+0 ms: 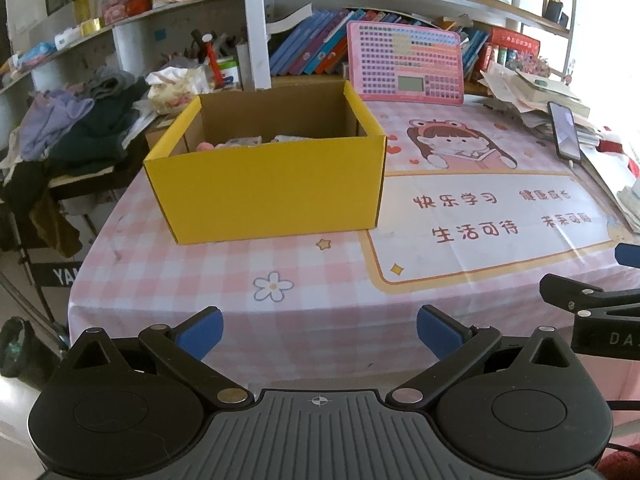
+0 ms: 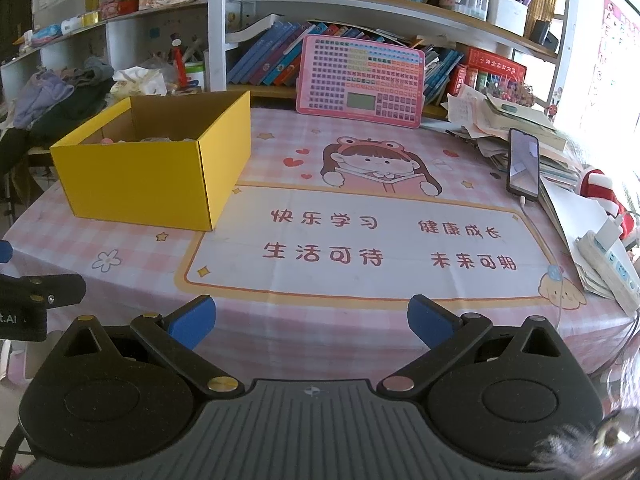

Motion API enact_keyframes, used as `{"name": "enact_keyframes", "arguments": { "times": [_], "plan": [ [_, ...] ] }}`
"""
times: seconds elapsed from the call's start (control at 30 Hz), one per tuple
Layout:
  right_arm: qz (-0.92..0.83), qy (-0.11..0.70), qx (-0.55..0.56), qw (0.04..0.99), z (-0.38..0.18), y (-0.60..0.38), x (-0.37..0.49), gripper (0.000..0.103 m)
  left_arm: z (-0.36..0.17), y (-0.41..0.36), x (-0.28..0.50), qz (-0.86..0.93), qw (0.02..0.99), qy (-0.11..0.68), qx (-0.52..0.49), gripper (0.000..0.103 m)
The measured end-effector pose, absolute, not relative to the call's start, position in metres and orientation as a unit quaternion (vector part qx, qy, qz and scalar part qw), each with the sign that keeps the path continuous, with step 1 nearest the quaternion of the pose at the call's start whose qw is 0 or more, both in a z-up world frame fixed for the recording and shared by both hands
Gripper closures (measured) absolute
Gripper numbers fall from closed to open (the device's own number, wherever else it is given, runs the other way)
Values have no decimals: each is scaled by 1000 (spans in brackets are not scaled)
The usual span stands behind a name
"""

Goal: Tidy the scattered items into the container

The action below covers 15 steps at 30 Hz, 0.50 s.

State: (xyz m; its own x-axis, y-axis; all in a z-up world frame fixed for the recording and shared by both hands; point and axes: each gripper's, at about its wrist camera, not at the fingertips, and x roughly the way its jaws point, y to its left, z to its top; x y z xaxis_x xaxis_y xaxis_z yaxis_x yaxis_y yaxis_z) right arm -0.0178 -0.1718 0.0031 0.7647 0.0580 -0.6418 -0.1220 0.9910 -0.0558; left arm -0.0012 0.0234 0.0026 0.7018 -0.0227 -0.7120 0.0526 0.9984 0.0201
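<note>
A heap of clothes [image 1: 76, 128] lies off the table's left edge. The yellow box [image 1: 272, 188] stands on the left of the pink tablecloth [image 2: 360, 320], small items [image 1: 240, 143] inside it. Both tongs – left gripper [image 1: 320, 334], right gripper [image 2: 312, 324] – hover spread wide, empty. A pink keyboard toy [image 2: 360, 80] leans behind; a phone [image 2: 523, 166] rests against papers [image 2: 520, 120] at right.

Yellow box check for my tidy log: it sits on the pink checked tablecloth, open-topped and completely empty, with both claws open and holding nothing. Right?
Not empty. The yellow box already holds small items, seen over its rim in the left wrist view. The rest stands: pink checked tablecloth, left claw and right claw open, holding nothing.
</note>
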Motion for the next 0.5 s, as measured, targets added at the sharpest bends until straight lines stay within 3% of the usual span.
{"name": "enact_keyframes", "arguments": {
  "times": [0.5],
  "plan": [
    [52,338,-40,939,5,-172,-14,0,6,22,1,-22,924,382,21,0]
  ]
}}
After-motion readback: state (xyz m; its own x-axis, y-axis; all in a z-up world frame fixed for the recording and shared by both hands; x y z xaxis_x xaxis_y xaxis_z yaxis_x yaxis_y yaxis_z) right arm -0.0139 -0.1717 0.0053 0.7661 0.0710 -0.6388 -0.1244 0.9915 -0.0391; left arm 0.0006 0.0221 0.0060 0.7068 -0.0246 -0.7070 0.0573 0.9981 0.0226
